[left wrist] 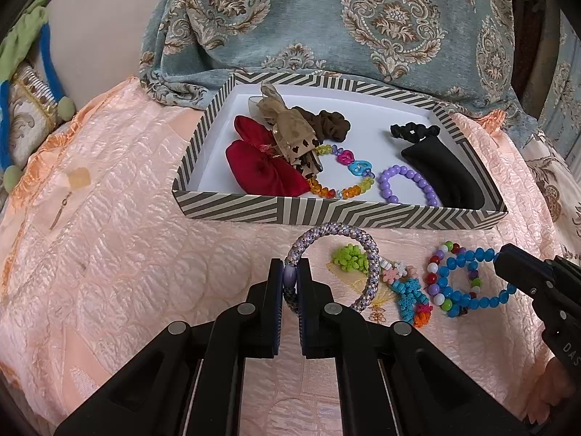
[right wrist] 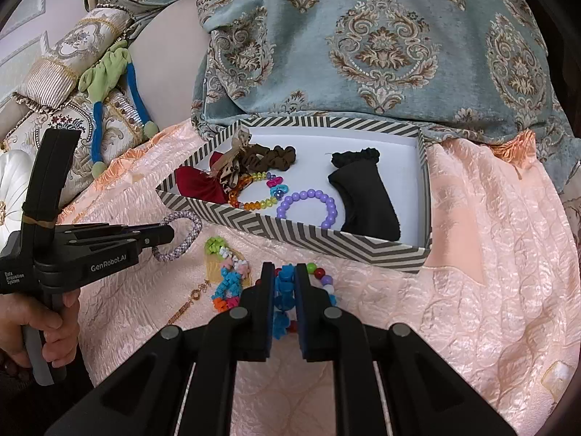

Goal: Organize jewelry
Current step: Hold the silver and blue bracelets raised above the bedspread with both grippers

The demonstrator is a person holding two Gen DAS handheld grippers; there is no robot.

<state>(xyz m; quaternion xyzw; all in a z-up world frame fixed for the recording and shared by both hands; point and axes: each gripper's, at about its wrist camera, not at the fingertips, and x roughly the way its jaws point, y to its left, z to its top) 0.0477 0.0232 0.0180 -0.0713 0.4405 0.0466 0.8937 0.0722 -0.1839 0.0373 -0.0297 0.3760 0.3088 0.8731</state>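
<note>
Two grippers, one bracelet each — sorting into striped box [left wrist: 337, 214].
L gripper [left wrist: 290, 272] clamps lilac braided bangle [left wrist: 366, 254]; R gripper [right wrist: 284, 276] pinches blue bead bracelet [right wrist: 285, 290] — both lie just in front of box, probably for transfer.

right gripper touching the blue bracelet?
Touching. Right wrist view: the right gripper has both fingers clamped on the blue bracelet, no gap. Left wrist view agrees: fingertip meets the beads.

Right tool [right wrist: 284, 287] pinching blue bead bracelet [right wrist: 283, 290], left tool [right wrist: 167, 234] gripping lilac braided bangle [right wrist: 181, 234], striped box [right wrist: 326, 239] beyond
</note>
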